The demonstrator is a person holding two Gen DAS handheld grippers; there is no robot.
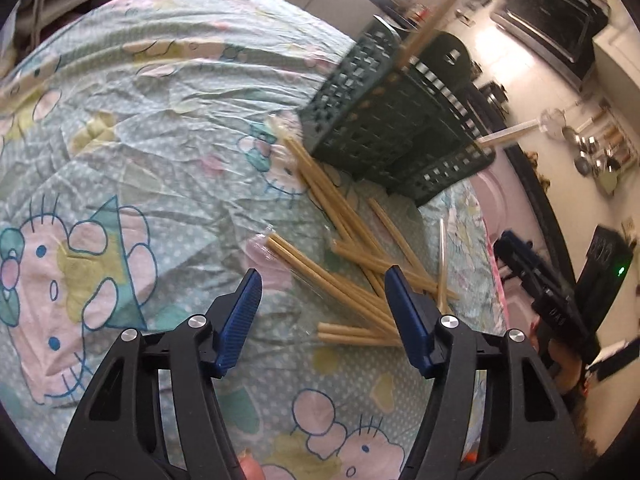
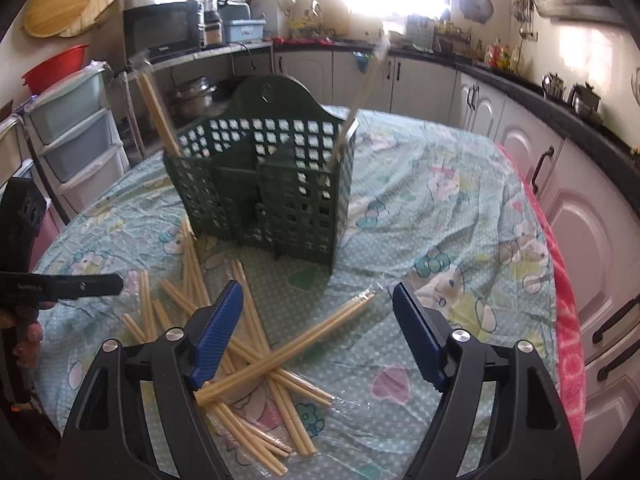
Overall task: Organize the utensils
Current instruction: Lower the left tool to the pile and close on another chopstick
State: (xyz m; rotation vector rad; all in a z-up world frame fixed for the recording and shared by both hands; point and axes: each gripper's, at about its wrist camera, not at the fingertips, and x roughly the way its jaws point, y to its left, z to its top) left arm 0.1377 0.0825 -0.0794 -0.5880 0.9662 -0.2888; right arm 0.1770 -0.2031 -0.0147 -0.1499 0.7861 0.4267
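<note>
Several pairs of wooden chopsticks in clear wrappers [image 1: 352, 264] lie scattered on the table; they also show in the right wrist view [image 2: 256, 352]. A dark green slotted utensil holder [image 1: 384, 120] stands beyond them, also in the right wrist view [image 2: 264, 184], with wrapped chopsticks standing in its left [image 2: 158, 112] and right [image 2: 362, 88] compartments. My left gripper [image 1: 322, 286] is open and empty above the near end of the pile. My right gripper [image 2: 318, 300] is open and empty above the pile, in front of the holder. The right gripper also shows in the left wrist view [image 1: 536, 280].
The round table wears a light blue cartoon-print cloth [image 1: 140, 120]. White kitchen cabinets [image 2: 520, 128] and a dark counter run behind and to the right. Plastic drawers [image 2: 76, 132] stand at the left. The left gripper's body [image 2: 48, 284] shows at the left edge.
</note>
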